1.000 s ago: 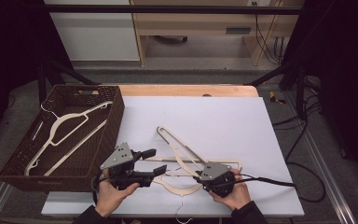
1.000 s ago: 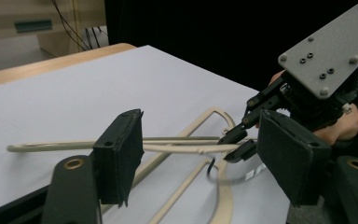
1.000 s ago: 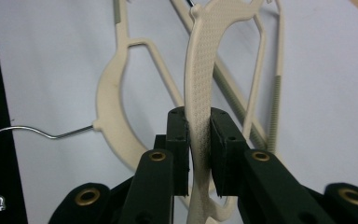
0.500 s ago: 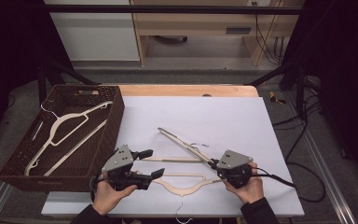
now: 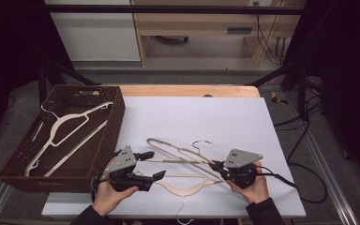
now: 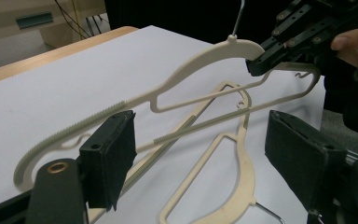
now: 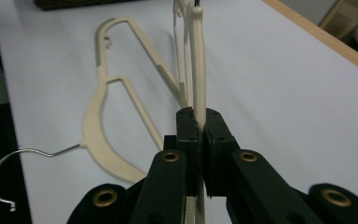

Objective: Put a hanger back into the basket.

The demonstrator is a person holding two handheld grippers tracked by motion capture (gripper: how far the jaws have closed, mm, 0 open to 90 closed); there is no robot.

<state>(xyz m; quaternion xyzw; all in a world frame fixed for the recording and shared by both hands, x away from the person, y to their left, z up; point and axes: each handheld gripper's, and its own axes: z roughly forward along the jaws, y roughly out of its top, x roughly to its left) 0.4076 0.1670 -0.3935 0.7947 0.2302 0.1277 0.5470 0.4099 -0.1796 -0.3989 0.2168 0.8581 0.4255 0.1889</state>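
jaws of right gripper (image 7: 199, 135) clamped on hanger (image 7: 196, 56) arm; left gripper (image 6: 205, 158) jaws apart beside it.

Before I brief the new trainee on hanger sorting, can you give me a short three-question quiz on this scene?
1. True or false: the right gripper is shut on a hanger arm.
2. Where does the third hanger lie? A) in the brown basket B) on the floor C) on the wooden shelf
3. Fill in: the left gripper has its jaws ____, pads clear of the raised hanger.

Key:
1. True. It grips the raised hanger, which tilts up above the flat hanger on the white table.
2. A
3. open
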